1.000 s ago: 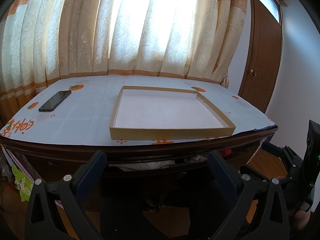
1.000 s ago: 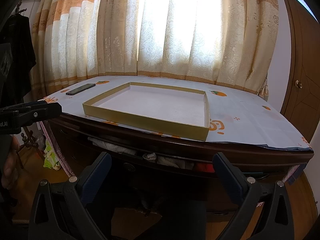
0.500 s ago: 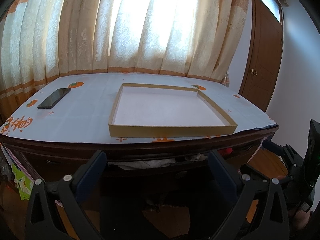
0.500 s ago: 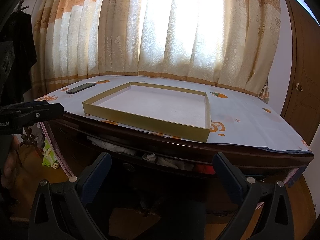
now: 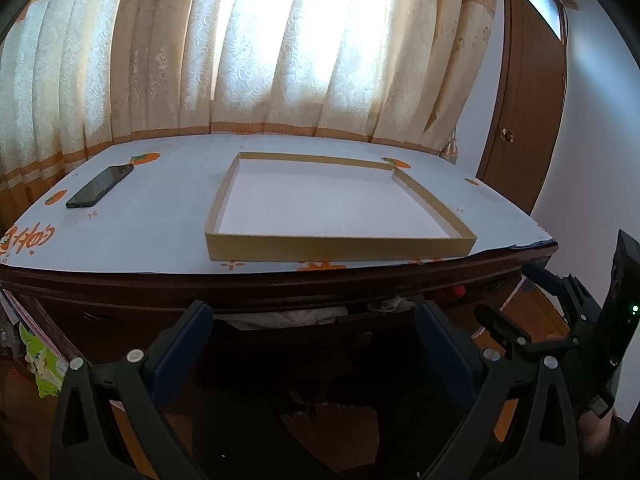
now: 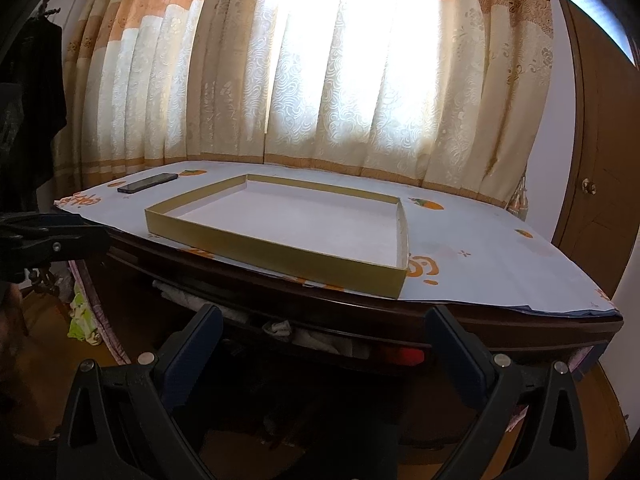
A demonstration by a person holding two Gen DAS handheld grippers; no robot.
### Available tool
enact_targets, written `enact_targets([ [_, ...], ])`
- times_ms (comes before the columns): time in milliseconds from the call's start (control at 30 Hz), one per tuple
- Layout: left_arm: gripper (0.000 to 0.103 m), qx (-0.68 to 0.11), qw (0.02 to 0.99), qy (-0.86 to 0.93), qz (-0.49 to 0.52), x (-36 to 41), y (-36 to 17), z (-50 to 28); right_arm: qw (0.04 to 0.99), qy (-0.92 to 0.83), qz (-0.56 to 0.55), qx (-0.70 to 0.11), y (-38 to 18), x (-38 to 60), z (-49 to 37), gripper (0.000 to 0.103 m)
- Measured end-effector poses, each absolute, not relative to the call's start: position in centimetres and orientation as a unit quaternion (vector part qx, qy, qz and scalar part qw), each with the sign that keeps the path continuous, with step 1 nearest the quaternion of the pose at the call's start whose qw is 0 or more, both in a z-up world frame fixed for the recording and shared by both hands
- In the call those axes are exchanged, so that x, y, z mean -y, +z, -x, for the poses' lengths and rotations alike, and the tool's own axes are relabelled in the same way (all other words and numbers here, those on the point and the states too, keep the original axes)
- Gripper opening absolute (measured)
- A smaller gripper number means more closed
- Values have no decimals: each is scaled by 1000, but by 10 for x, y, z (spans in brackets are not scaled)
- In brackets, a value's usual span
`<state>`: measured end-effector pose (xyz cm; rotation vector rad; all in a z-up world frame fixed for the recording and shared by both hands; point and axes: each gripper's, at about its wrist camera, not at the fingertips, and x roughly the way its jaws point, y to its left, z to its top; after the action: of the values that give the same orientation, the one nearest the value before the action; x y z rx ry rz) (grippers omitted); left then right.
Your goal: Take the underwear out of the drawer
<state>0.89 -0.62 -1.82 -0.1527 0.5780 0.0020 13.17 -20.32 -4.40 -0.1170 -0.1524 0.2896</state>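
Observation:
A dark wooden drawer [image 5: 304, 332] under the tabletop stands slightly open, with pale crumpled cloth [image 5: 288, 316] showing in the gap. The cloth [image 6: 280, 326] and something red [image 6: 406, 356] also show in the right wrist view. My left gripper [image 5: 312, 328] is open and empty, held in front of the drawer. My right gripper [image 6: 324, 338] is open and empty too, in front of the drawer gap. The right gripper also shows at the right edge of the left wrist view [image 5: 560, 320].
A shallow gold cardboard tray [image 5: 340, 246] lies on the table's white patterned cover [image 5: 140, 220]. A black phone [image 5: 100, 186] lies at the far left. Curtains hang behind; a brown door [image 5: 520, 120] stands at right. Green clutter [image 5: 40, 368] sits low left.
Both cameras have risen slightly, so the table looks a little lower. Both grippers stay open; nothing has been taken hold of.

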Motion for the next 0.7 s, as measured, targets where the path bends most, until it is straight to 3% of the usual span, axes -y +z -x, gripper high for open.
enact_targets([
  [700,103,-298,952,20,73,1,-41,-20,945,212,66,240,-53,190,-188,102],
])
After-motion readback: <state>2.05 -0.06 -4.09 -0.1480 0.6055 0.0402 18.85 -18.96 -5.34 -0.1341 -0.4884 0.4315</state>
